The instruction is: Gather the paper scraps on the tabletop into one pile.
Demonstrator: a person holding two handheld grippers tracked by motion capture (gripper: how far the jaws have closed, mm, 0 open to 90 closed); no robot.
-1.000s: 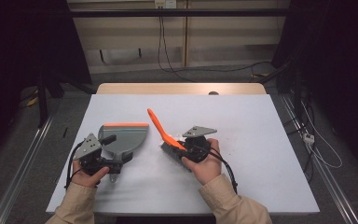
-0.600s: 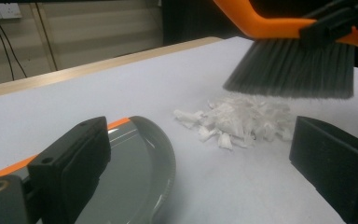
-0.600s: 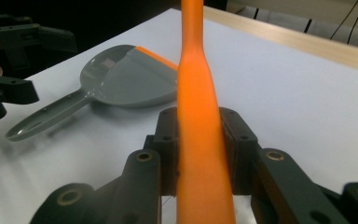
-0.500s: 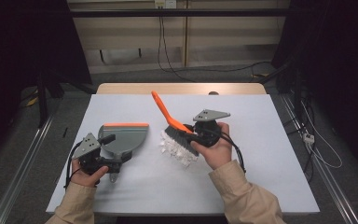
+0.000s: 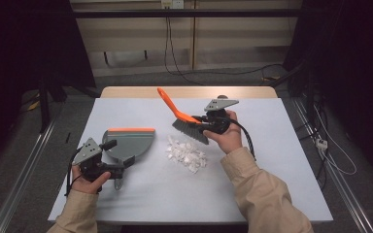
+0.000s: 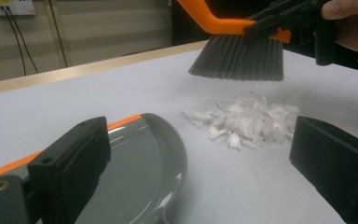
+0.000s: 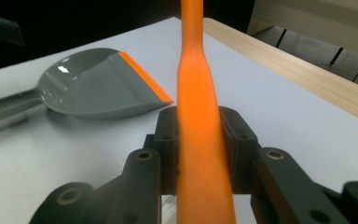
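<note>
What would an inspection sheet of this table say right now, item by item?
Surface: pale table top, wooden strip along its far edge.
Job's things: orange-handled brush held in the air above and beyond a pile of white scraps; grey dustpan with an orange lip lies left of the pile.
Clutter: nothing seen.
Grippers: right hand-held gripper is shut on the brush's handle; left hand-held gripper looks open in its own view, the dustpan's bowl lying by one jaw.
Cables: black cable trails from each gripper; more cables hang at the back wall and lie on the floor to the right.
Surroundings: dark room, metal rails on the floor at both sides.
</note>
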